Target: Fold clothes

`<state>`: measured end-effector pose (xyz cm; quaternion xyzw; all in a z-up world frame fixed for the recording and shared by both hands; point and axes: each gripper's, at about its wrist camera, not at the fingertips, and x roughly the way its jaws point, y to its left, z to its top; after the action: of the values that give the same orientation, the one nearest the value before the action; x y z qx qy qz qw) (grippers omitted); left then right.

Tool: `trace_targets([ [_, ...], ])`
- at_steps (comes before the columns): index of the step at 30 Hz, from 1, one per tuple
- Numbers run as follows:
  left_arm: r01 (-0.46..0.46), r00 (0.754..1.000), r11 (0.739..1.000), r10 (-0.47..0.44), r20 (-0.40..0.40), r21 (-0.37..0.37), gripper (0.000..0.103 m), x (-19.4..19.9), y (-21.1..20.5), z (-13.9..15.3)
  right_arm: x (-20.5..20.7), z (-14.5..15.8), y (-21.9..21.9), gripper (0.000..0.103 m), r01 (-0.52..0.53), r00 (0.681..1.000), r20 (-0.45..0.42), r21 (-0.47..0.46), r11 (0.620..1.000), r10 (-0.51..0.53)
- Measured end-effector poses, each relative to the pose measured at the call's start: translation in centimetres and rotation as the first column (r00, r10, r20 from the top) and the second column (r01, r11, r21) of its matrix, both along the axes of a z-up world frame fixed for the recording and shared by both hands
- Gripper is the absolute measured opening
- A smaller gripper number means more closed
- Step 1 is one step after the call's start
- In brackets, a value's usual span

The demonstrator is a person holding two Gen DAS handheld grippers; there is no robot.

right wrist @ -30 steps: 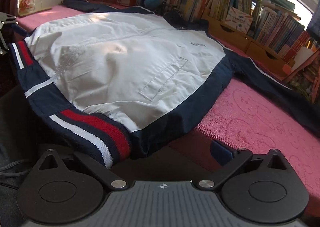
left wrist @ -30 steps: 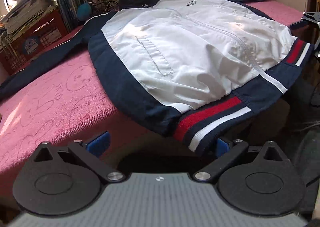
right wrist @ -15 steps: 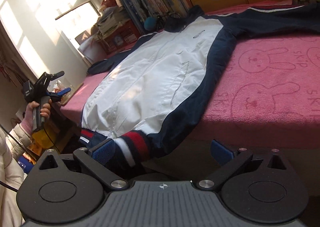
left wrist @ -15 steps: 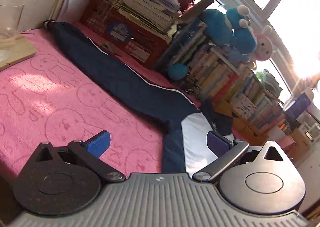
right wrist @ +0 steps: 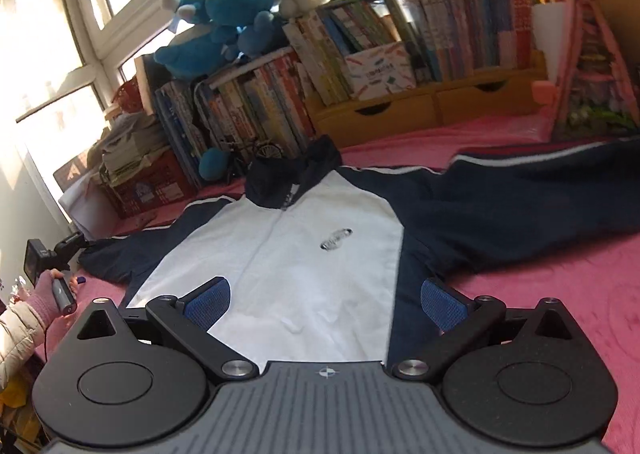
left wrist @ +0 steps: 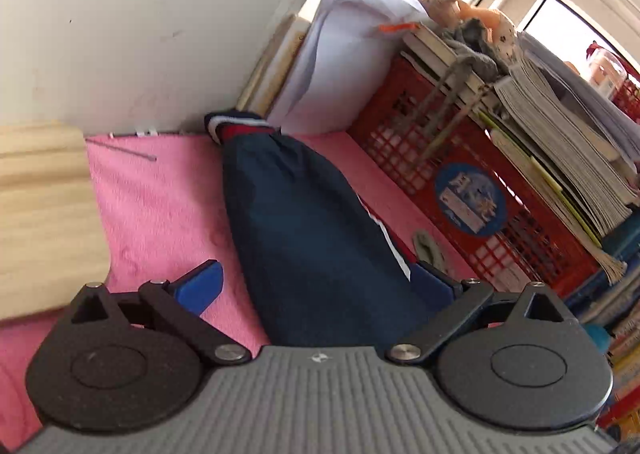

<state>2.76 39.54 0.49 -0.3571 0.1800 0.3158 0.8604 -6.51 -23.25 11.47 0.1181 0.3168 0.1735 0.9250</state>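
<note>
A big jacket [right wrist: 320, 254] lies flat on a pink blanket [right wrist: 560, 294] with its front up. The middle is white and the sides and arms are dark blue. One sleeve [right wrist: 540, 193] reaches out to the right side of the right camera's view, and the dark collar [right wrist: 292, 177] points toward the books [right wrist: 360, 65].

The right gripper [right wrist: 325, 300] hovers low over the white chest of the jacket. Its two blue pads [right wrist: 208, 302] are spread wide apart and hold nothing.

The left gripper [left wrist: 316, 286] is over the other sleeve [left wrist: 304, 221], which runs away from it to a striped red, white and blue cuff [left wrist: 240, 129] by the wall [left wrist: 120, 13]. Its pads [left wrist: 200, 286] are wide apart too, one on each side of the sleeve, and they do not pinch it. In the right camera's view, a hand [right wrist: 48, 294] in a pink glove holds this gripper's handle at the far left.

A red crate [left wrist: 480, 181] with stacked papers on top stands beside the sleeve. A wooden board [left wrist: 40, 213] lies on the blanket to the left. Blue and pink soft toys [right wrist: 240, 13] sit on top of the books by the window.
</note>
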Motion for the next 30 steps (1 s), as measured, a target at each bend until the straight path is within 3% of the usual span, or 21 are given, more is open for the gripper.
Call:
trace_targets([
  [4, -0.043, 0.999, 0.998, 0.043, -0.001, 0.039, 0.097, 1.6, 1.5, -0.4, 12.5, -0.3, 10.9, 0.103, -0.068, 0.997, -0.038, -0.058, 0.996, 0.066],
  [7, -0.065, 0.998, 0.996, 0.065, -0.010, 0.068, 0.089, 2.8, 2.6, -0.7, 20.7, -2.0, 18.6, 0.103, -0.069, 0.996, -0.071, -0.150, 0.986, 0.059],
  [9, -0.089, 0.995, 0.993, 0.091, -0.029, 0.081, 0.063, 3.4, 3.3, -0.9, 24.4, -3.8, 22.3, 0.102, -0.034, 0.996, -0.094, -0.228, 0.973, 0.013],
  [10, -0.106, 0.993, 0.991, 0.110, -0.047, 0.085, 0.029, 3.7, 3.6, -1.1, 25.3, -4.7, 23.3, 0.102, -0.015, 0.994, -0.106, -0.253, 0.967, -0.013],
  [11, -0.108, 0.993, 0.992, 0.110, -0.034, 0.068, 0.012, 3.6, 4.0, -1.2, 26.3, -5.6, 24.3, 0.102, 0.004, 0.992, -0.118, -0.278, 0.961, -0.039],
  [13, -0.110, 0.994, 0.993, 0.110, -0.004, 0.032, 0.004, 3.4, 4.7, -1.5, 28.1, -7.4, 26.3, 0.098, 0.041, 0.986, -0.139, -0.328, 0.944, -0.091],
  [15, -0.096, 0.995, 0.992, 0.095, 0.019, 0.077, 0.003, 3.2, 4.9, -1.2, 29.9, -9.1, 28.4, 0.066, 0.076, 0.977, -0.157, -0.377, 0.923, -0.144],
  [16, -0.097, 0.995, 0.989, 0.094, 0.028, 0.116, 0.002, 3.3, 4.7, -0.7, 30.2, -9.4, 29.0, 0.054, 0.085, 0.978, -0.141, -0.405, 0.910, -0.154],
  [18, -0.107, 0.993, 0.977, 0.098, 0.060, 0.182, 0.002, 3.2, 4.4, 0.4, 30.3, -9.2, 29.2, 0.030, 0.084, 0.981, -0.130, -0.380, 0.921, -0.143],
  [20, -0.136, 0.987, 0.948, 0.104, 0.127, 0.288, 0.002, 2.9, 3.9, 2.4, 31.0, -8.8, 29.3, 0.022, 0.094, 0.981, -0.129, -0.347, 0.933, -0.146],
  [21, -0.150, 0.983, 0.924, 0.101, 0.155, 0.350, 0.002, 2.7, 3.5, 3.3, 31.1, -8.3, 29.6, 0.011, 0.095, 0.985, -0.102, -0.336, 0.937, -0.137],
  [24, -0.135, 0.990, 0.850, 0.091, 0.112, 0.509, 0.003, 3.4, 2.7, 4.3, 31.8, -7.1, 30.6, 0.011, 0.084, 0.995, -0.023, -0.296, 0.951, -0.095],
  [25, -0.118, 0.993, 0.843, 0.095, 0.070, 0.526, 0.003, 3.8, 2.8, 4.0, 32.2, -7.3, 30.9, 0.011, 0.082, 0.995, -0.030, -0.289, 0.954, -0.095],
  [29, -0.080, 0.977, 0.871, 0.164, -0.133, 0.485, 0.010, 5.4, 3.2, 1.6, 33.6, -9.2, 31.5, 0.011, 0.072, 0.991, -0.087, -0.275, 0.959, -0.100],
  [30, -0.068, 0.967, 0.884, 0.173, -0.189, 0.462, 0.011, 5.7, 3.4, 1.2, 33.6, -9.6, 31.4, 0.017, 0.064, 0.991, -0.095, -0.265, 0.962, -0.092],
])
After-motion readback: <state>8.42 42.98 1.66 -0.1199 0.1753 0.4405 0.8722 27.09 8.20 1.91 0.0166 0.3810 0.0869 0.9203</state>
